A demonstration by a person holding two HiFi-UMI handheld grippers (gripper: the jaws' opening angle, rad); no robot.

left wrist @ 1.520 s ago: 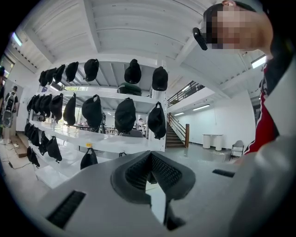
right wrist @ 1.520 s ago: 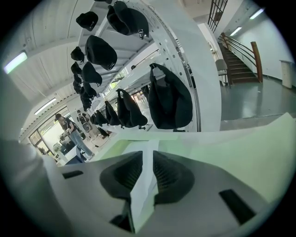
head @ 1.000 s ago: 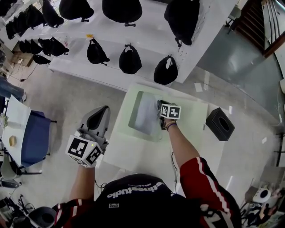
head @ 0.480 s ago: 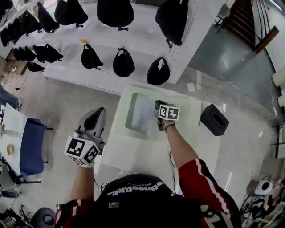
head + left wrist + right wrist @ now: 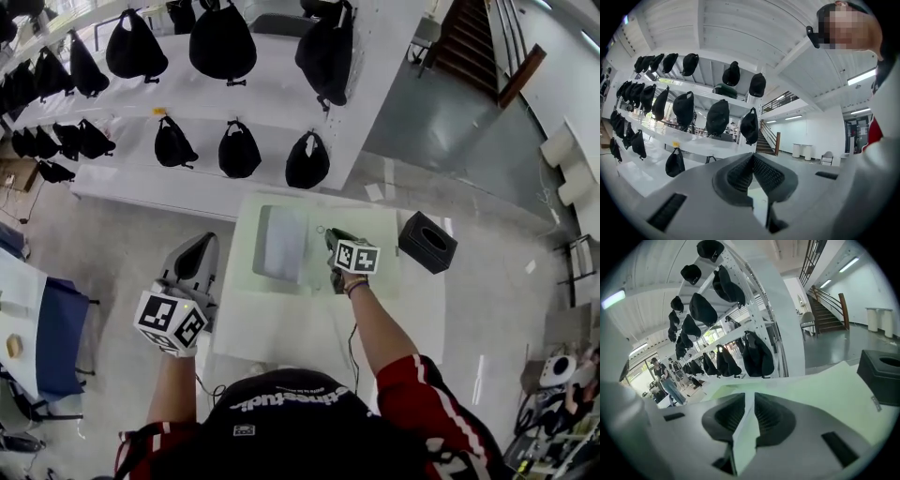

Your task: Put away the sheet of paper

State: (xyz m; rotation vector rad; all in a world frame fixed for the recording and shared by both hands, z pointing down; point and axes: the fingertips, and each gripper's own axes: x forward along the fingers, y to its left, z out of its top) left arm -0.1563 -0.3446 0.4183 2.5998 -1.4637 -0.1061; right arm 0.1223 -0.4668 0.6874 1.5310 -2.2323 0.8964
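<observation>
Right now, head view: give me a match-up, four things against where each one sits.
Things:
1. sheet of paper
2. left gripper
3. black box
4. black bags

Places:
A. hung on the white shelving
B. off the table's left side, over the floor
C. flat on the table, just left of the right gripper
D. by the table's right edge, right of the right gripper

Pairs: 1-C, 2-B, 3-D, 4-A
</observation>
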